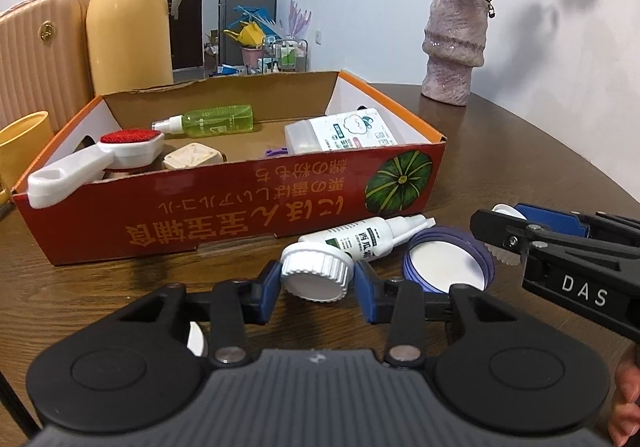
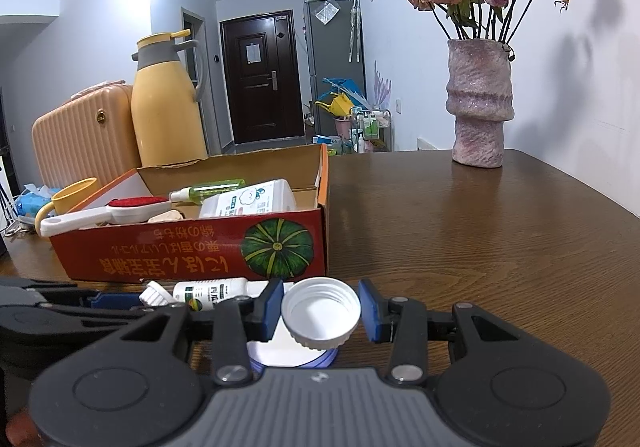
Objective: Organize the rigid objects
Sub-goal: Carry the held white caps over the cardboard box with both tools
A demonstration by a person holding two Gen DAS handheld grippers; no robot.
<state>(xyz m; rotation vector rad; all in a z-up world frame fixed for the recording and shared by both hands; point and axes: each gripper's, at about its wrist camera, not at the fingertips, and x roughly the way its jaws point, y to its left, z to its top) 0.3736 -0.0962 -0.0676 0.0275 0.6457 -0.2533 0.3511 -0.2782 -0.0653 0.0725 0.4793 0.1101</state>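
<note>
A red cardboard box (image 1: 240,207) (image 2: 192,247) stands on the brown table and holds a green spray bottle (image 1: 208,121), a lint brush with a red pad (image 1: 104,155), a white wipes pack (image 1: 348,131) and a cream square lid (image 1: 194,157). My left gripper (image 1: 316,279) is shut on a white ribbed cap (image 1: 316,271) just in front of the box. My right gripper (image 2: 320,307) is shut on another white ribbed cap (image 2: 320,311), open side facing me; it shows at the right in the left wrist view (image 1: 504,235). A small white bottle (image 1: 364,237) and a blue-rimmed lid (image 1: 446,265) lie between them.
A pink textured vase (image 1: 456,47) (image 2: 480,103) with dried roses stands at the table's back right. A yellow thermos jug (image 1: 128,15), a ribbed peach case (image 1: 40,59) and a yellow cup (image 1: 24,143) stand behind and left of the box.
</note>
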